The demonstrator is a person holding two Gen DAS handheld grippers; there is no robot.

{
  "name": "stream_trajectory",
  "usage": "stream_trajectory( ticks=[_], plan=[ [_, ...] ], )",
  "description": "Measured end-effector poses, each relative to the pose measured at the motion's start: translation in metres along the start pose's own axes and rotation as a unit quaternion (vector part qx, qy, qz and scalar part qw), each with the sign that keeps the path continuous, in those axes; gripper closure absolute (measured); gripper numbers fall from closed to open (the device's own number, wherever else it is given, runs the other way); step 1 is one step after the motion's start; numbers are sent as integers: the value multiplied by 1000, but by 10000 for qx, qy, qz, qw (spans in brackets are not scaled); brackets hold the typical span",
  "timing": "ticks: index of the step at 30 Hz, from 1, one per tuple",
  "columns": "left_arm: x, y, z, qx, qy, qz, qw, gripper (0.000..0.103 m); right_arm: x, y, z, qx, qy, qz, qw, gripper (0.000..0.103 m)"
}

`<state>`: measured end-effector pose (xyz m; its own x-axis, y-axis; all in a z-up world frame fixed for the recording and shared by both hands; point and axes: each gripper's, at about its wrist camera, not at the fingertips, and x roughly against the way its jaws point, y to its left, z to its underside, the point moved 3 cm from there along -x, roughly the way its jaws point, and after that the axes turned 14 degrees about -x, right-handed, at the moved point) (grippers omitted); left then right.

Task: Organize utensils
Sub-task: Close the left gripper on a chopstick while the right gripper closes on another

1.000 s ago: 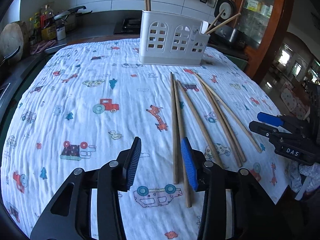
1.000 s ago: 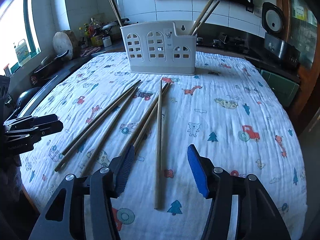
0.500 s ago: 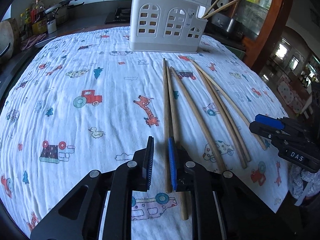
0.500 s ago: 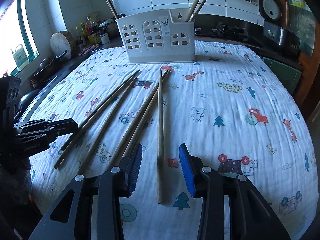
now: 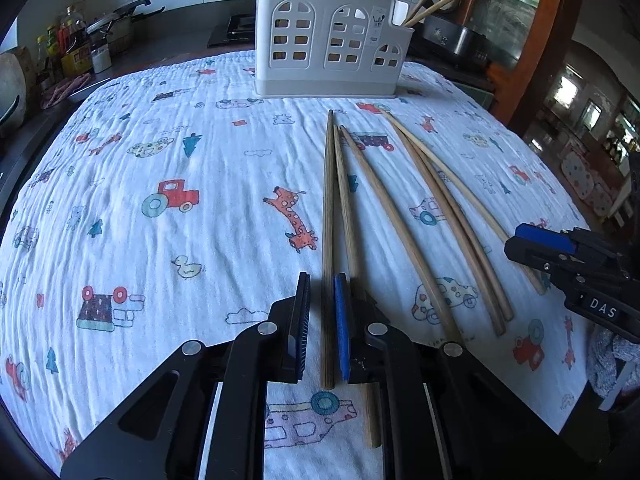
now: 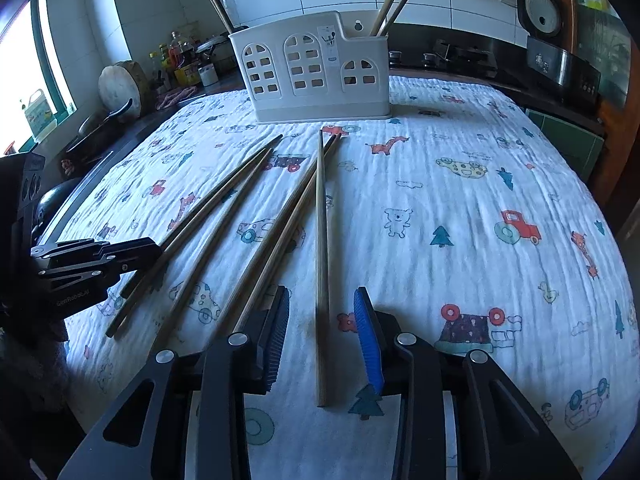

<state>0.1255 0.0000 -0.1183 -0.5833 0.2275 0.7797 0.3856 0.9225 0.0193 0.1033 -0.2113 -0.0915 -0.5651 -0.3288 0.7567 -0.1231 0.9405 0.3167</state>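
Left claw is nearly closed around one chopstick lying on the tabletop; right claw is closing astride another chopstick, pads not touching. White caddy stands ahead, awaiting both.

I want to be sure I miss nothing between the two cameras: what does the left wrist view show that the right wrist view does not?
Only the left wrist view looks between the left gripper's fingers. They are closing around the leftmost chopstick, with a gap on one side. It also shows bright rooms beyond.

Only the right wrist view looks between the right gripper's fingers, which are closing around the rightmost chopstick without touching it. It also shows a window.

Both show the white caddy, the printed cloth and the other chopsticks.
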Motion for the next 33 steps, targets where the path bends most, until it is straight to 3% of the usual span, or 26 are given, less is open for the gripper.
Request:
stream_trajectory(
  ticks=[26,33],
  plan=[
    [0,-2,0,8,77,-83,9999,91,-4,4,6,202,-41,222,9995,88],
    [1,-1,-1,68,94,-153,9998,96,-5,11,10,508,-165,548,9971,93]
  ],
)
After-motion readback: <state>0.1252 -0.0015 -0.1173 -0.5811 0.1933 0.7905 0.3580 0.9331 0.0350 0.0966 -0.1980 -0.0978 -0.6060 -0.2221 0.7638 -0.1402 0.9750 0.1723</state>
